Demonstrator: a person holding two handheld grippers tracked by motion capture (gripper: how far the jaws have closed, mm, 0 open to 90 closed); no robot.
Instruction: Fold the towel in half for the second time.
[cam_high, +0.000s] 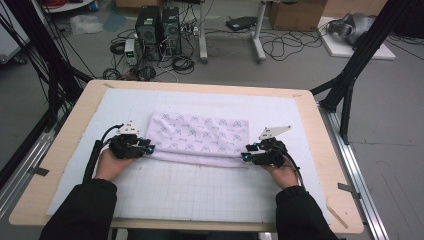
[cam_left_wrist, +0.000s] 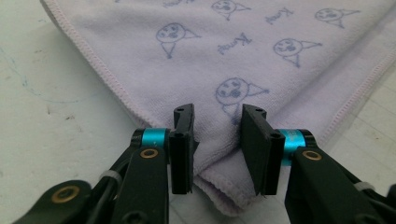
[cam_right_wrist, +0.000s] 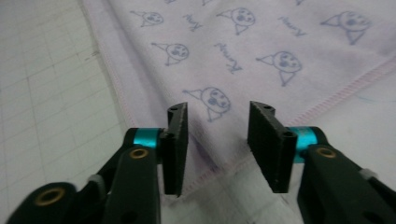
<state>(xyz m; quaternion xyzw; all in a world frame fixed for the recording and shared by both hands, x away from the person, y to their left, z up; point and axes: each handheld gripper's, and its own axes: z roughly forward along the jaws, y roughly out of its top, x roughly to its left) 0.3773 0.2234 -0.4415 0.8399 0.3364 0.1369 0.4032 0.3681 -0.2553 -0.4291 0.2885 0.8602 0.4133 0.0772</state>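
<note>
I'm getting even, soft overhead light on the high view, no hard shadows across the white mat (cam_high: 200, 190), though the picture is soft and a bit grainy. The floor beyond sits dimmer. On the left gripper view the towel (cam_left_wrist: 243, 60) print reads fairly sharp, while the black jaws up close go slightly blurred (same story on the right gripper view). Small dull shadows sit under the jaws there. No glare anywhere, colours a little cool.
</note>
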